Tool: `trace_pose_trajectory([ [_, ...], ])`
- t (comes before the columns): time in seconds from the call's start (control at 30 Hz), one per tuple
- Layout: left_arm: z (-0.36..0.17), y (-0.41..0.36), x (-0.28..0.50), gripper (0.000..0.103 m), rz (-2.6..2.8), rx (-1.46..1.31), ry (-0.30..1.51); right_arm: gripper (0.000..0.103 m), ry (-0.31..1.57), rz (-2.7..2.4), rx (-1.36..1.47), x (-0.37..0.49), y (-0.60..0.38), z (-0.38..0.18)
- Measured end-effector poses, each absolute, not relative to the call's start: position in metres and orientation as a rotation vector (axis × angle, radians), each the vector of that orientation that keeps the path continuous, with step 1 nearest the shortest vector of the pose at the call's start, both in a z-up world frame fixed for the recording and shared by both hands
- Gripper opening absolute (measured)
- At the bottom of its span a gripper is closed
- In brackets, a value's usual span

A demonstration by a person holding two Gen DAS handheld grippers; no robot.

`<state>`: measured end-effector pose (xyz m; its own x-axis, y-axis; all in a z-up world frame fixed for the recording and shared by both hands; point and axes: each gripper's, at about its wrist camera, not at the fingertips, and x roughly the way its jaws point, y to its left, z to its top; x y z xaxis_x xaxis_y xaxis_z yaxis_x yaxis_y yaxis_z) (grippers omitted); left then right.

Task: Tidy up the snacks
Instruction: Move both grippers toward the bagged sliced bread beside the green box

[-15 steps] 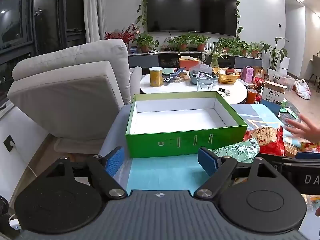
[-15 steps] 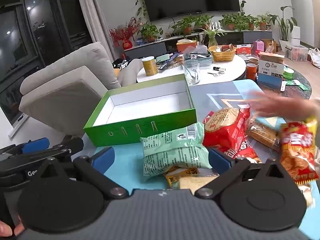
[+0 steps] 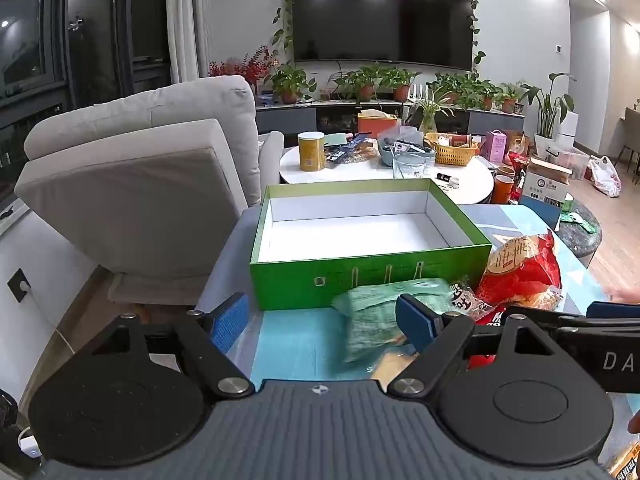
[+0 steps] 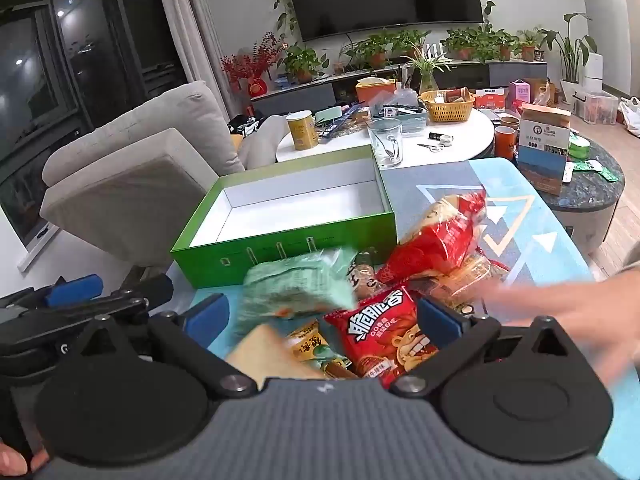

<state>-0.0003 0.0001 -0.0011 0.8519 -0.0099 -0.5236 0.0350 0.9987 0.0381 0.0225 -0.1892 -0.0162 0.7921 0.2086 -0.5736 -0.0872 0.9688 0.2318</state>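
Beyond both grippers the room spreads wide — a dark television point(image 3: 382, 20) on the far wall above a row of potted plants point(image 3: 384, 84), and a grey armchair point(image 3: 140, 184) off to the left gripper's left. Nearer, a round white table point(image 4: 384, 136) crowded with clutter stands behind the blue-patterned tabletop point(image 4: 516, 208). On that tabletop, straight ahead of the left gripper point(image 3: 323, 319), sits the green box point(image 3: 360, 236), its white inside bare. Ahead of the right gripper point(image 4: 323, 317) lies the heap of snacks: a pale green packet point(image 4: 296, 284), a red bag point(image 4: 436, 236), and a red packet point(image 4: 384, 332) between its spread fingers. Both grippers are released, grasping nothing. A blurred bare hand point(image 4: 560, 300) reaches in from the right.
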Motion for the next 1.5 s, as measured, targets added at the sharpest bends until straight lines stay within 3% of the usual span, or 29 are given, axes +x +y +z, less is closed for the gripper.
trace_pose_trajectory([
  [1.5, -0.0003, -0.0068, -0.0045, 0.079, -0.037, 0.054, 0.569, 0.063, 0.634, 0.157, 0.204, 0.0149, -0.1941, -0.0091],
])
